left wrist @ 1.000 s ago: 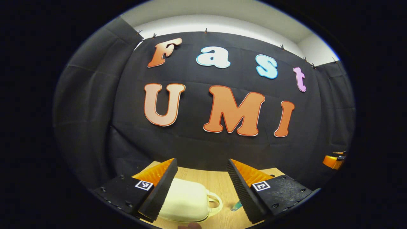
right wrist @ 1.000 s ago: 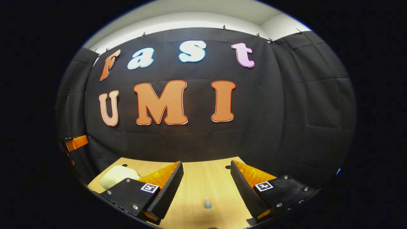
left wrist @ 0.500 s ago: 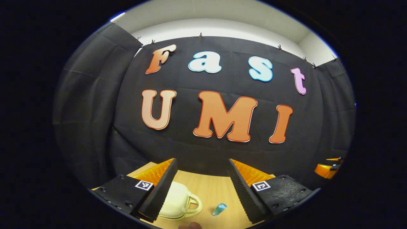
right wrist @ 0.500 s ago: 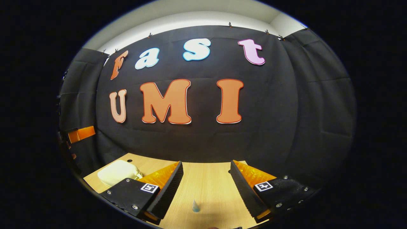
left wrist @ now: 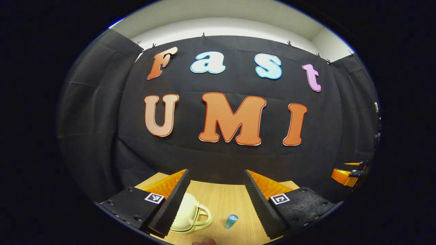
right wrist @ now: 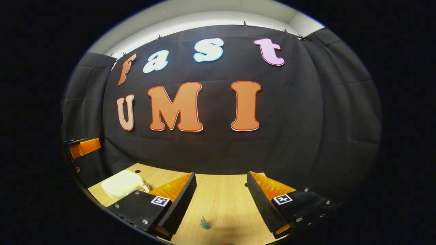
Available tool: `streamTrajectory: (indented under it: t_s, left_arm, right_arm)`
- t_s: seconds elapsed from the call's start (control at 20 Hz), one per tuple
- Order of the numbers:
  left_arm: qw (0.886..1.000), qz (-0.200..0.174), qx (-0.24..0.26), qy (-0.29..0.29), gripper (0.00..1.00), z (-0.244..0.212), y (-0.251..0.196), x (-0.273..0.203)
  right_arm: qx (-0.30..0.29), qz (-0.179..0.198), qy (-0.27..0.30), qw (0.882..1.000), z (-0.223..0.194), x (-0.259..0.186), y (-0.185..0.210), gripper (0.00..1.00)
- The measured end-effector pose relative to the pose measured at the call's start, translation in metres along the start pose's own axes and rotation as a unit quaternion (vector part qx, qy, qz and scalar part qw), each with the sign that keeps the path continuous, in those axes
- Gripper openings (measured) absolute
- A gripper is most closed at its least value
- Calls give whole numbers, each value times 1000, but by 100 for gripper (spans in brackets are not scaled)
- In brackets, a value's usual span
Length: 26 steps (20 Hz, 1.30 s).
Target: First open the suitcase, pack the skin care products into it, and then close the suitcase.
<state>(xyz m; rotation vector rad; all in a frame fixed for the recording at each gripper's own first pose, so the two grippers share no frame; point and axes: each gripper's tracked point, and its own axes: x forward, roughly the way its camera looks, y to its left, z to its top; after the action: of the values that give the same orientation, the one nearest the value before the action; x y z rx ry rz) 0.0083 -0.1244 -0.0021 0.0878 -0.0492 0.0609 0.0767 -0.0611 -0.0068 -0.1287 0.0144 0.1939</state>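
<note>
Nothing is opened yet — the cream suitcase (left wrist: 186, 212) lies shut on the wooden table (left wrist: 221, 200), half behind the left gripper's (left wrist: 216, 200) near finger, a small blue-capped bottle (left wrist: 231, 221) standing between its spread, empty fingers. The right gripper (right wrist: 221, 204) also hangs released and holds nothing — the suitcase sits off beyond its left finger. Opening comes first, I judge: one gripper must drop toward the suitcase's handle (left wrist: 201, 217) side and find the lid's edge.
</note>
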Motion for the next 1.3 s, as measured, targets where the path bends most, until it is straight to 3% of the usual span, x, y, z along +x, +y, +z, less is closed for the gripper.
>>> streamTrajectory:
  t_s: [0.2, 0.35, 0.5, 0.6, 0.7, 0.8, 1.0, 1.1, 1.3]
  left_arm:
    - [998, -5, 56, 25, 97, -22, 17, 20]
    - [986, -7, 160, 57, 97, -67, 23, 26]
    - [952, -33, 285, 106, 98, -135, 22, 31]
    - [932, -57, 329, 139, 99, -176, 17, 28]
    - [905, -73, 377, 184, 98, -222, 21, 30]
    - [866, -92, 434, 230, 99, -275, 32, 32]
    - [805, -88, 530, 252, 98, -316, 47, 49]
    - [789, -88, 550, 259, 97, -322, 47, 53]
    - [769, -78, 574, 272, 98, -334, 57, 76]
  right_arm:
    - [6, -17, 6, 1000, -9, -2, 11, 94]
    - [15, -32, 23, 999, -21, -1, 10, 94]
    - [25, -48, 40, 998, -31, -3, 0, 94]
    - [29, -59, 49, 997, -39, -3, -9, 94]
    - [38, -70, 66, 995, -51, -3, -17, 94]
    - [50, -83, 88, 991, -68, -2, -30, 94]
    - [76, -91, 128, 985, -98, -1, -44, 94]
    - [74, -96, 136, 983, -104, 0, -49, 94]
    - [82, -106, 149, 980, -113, 5, -58, 94]
